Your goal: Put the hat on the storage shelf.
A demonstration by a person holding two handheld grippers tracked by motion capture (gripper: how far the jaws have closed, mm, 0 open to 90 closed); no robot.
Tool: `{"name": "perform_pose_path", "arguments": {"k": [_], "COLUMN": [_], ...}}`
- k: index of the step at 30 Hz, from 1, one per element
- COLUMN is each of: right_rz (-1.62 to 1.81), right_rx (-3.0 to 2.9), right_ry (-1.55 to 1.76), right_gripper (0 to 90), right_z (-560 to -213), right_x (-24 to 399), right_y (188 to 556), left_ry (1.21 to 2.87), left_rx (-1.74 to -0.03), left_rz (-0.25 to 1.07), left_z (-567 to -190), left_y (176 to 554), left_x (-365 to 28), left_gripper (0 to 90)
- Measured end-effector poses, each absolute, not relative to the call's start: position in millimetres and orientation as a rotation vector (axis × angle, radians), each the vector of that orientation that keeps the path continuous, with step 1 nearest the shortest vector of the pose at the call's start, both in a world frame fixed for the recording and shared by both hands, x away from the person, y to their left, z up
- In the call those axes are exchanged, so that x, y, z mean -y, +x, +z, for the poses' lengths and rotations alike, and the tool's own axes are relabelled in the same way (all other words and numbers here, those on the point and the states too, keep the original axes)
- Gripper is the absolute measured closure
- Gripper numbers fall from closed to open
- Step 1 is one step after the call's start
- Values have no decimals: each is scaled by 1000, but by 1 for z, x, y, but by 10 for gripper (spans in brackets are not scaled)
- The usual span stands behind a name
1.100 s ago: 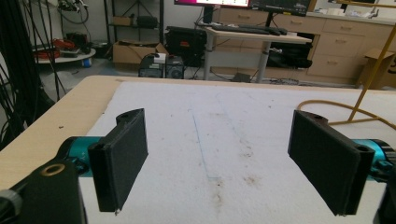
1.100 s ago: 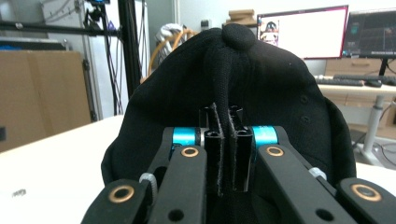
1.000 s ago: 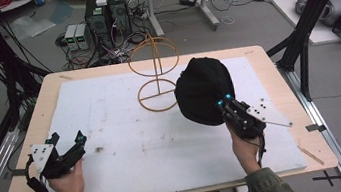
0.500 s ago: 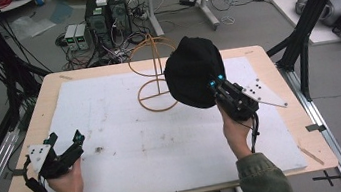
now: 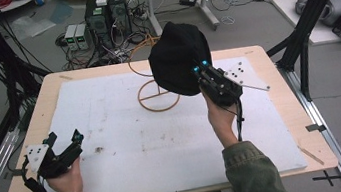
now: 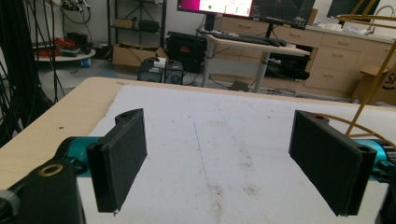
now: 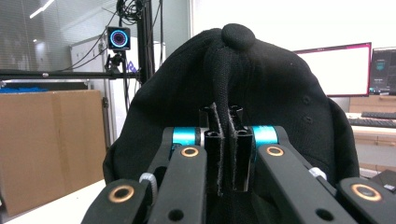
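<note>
Clamped between the jaws of the right gripper (image 5: 201, 73) is a fold of a black cap (image 5: 179, 57), which is carried above the far middle of the table (image 5: 278, 86). Over the last second the cap has been lifted and moved away from the person, so that it is now held over the gold wire stand (image 5: 157, 95); placing it on that stand is judged to be the likely aim. The cap (image 7: 243, 93) is seen as soft dark fabric with a top button and small eyelets, its crown pinched into a ridge. Well apart, at the near left of the white mat (image 5: 128, 132), the left gripper (image 5: 67, 148) is held idle with its jaws set wide and nothing between them.
</note>
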State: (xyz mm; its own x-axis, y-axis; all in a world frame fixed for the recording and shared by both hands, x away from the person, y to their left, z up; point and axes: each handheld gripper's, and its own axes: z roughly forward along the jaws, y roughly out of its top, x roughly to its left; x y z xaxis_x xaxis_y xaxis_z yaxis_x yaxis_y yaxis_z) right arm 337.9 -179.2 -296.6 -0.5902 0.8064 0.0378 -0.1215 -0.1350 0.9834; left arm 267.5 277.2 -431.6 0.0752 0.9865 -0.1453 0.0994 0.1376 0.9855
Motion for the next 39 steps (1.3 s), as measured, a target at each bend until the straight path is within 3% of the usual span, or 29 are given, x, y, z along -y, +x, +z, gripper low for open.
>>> {"name": "perform_pose_path", "arguments": {"k": [39], "right_rz": [1793], "right_rx": [-1497], "right_ry": [802], "right_gripper": [877], "right_z": [-249], "right_x": [99], "right_y": [426], "left_ry": [1191], "left_rx": [-1267], "left_rz": [1012], "left_z": [-431], "left_y": [269], "left_x": [-280], "left_gripper": [187]}}
